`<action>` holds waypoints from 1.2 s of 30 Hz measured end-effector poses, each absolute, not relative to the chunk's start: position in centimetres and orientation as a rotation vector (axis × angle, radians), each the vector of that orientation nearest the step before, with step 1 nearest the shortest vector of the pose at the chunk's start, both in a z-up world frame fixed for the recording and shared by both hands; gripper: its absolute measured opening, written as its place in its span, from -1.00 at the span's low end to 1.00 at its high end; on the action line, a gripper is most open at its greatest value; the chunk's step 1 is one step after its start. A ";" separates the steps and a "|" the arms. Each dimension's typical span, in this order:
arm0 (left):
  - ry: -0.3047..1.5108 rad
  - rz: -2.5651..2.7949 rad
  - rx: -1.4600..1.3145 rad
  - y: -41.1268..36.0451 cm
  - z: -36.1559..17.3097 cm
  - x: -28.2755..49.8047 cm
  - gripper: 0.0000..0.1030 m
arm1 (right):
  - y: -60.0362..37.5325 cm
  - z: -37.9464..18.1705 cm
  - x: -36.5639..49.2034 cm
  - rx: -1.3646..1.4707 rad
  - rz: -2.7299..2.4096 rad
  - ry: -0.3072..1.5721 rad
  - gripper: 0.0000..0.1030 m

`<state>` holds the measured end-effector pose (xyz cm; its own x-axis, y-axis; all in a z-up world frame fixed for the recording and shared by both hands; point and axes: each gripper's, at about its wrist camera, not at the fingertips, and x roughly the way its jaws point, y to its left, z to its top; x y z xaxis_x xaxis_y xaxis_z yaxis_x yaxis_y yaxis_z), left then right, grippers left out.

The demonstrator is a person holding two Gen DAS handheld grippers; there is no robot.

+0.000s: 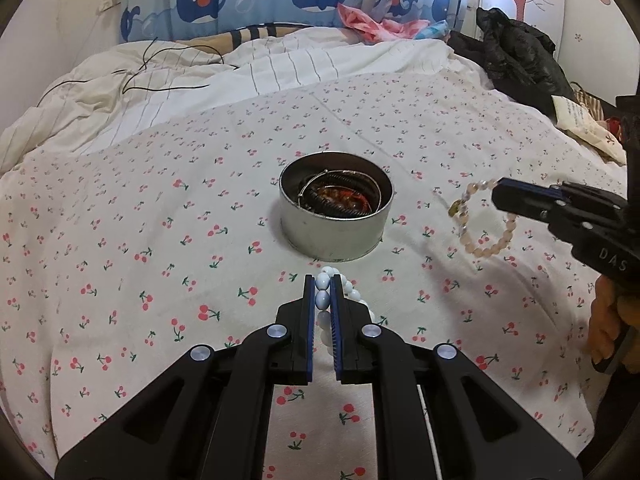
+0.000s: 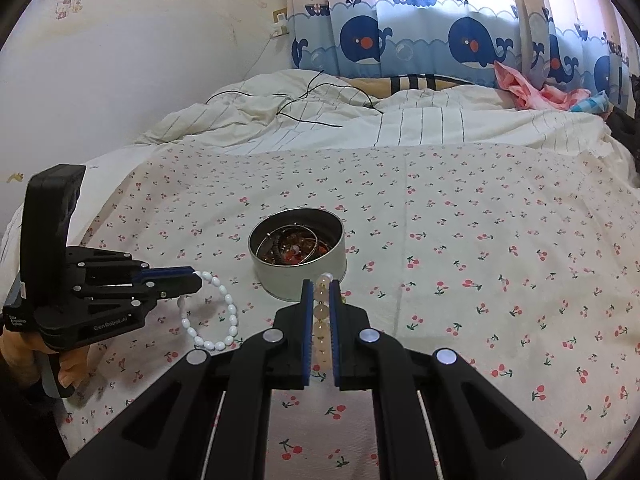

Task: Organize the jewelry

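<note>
A round metal tin (image 1: 334, 236) (image 2: 298, 280) stands on the cherry-print bedsheet and holds thin bangles and dark amber beads. My left gripper (image 1: 323, 284) (image 2: 196, 278) is shut on a white oval-bead bracelet (image 1: 322, 300) (image 2: 224, 320), held just above the sheet, in front and to the left of the tin. My right gripper (image 2: 321, 286) (image 1: 496, 192) is shut on a pale pink round-bead bracelet (image 2: 320, 312) (image 1: 480, 240), which hangs to the right of the tin.
A rumpled striped duvet (image 1: 200, 80) with a thin black cable (image 1: 168, 64) lies at the back. Pink clothes (image 1: 368, 20) and a black jacket (image 1: 516, 56) lie at the back right. A paper bag (image 1: 580, 120) sits at the right edge. Whale-print curtains hang behind.
</note>
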<state>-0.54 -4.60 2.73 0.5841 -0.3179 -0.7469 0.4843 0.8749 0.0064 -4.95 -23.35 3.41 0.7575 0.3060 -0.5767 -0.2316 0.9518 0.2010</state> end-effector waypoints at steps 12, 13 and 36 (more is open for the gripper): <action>1.020 -0.379 0.206 -3.2 -2.3 1.8 -0.68 | -25.6 -0.6 -2.6 0.172 0.190 0.886 -0.54; 1.019 -0.369 0.204 -3.1 -2.3 1.9 -0.62 | -25.5 -0.8 -2.6 0.164 0.190 0.899 -0.34; 0.979 -0.417 0.282 -5.1 -2.7 0.5 -0.87 | -23.1 -2.5 -2.6 0.002 0.196 0.944 -0.84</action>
<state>0.48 -5.14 -2.65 0.4888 -0.2133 -0.8459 0.4622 0.8857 0.0437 -2.63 -23.08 -2.48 0.5703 0.1680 -0.8040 -0.1660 0.9822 0.0875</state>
